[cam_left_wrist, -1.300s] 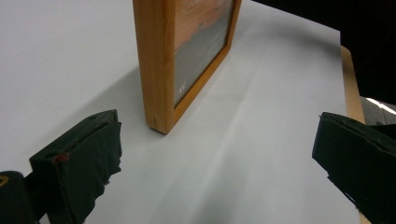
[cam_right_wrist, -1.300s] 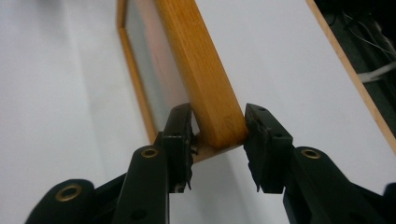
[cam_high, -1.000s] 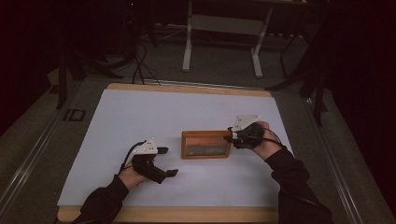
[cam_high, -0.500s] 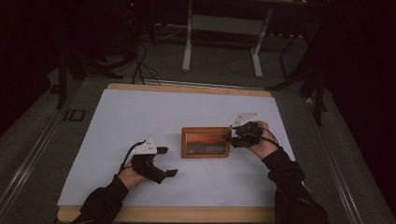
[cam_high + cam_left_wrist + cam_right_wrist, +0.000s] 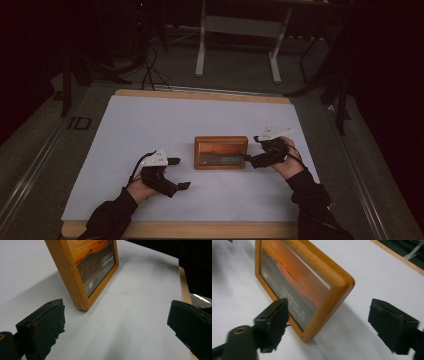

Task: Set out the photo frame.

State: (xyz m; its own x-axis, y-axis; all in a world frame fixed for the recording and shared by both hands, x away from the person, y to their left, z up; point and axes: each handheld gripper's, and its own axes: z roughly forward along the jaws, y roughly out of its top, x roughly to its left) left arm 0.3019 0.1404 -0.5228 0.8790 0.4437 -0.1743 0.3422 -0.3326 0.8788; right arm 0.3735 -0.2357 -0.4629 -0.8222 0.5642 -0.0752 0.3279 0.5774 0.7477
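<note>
- And here's the wooden picture frame (image 5: 220, 152), standing up on the white sheet (image 5: 150, 125) that covers the desk (image 5: 200, 95), a little right of the middle.
- It leans back slightly, orange sunset print facing the person; in the right gripper view the frame (image 5: 312, 290) shows an orange sky over dark water with small pale lettering, too blurred to read.
- Right gripper (image 5: 250, 161) sits just beside the frame's right end, and its jaws have just been opening: they stand wide apart now.
- In the right gripper view those jaws straddle the frame's near corner, one pad in front of the glass, the other well off behind the frame, neither pressing on the wood.
- Over to the left gripper (image 5: 180, 174), resting in the person's hand near the front of the sheet, well apart from the frame's left end.
- Its jaws are spread wide too, with bare white sheet between them in the left gripper view, and the frame's (image 5: 82, 272) lower corner standing ahead of the left-hand pad.
- Dark sleeves (image 5: 110, 220) come in from the bottom edge of the high view.
- Beyond the desk, a dim floor with metal stand legs (image 5: 235, 45).
</note>
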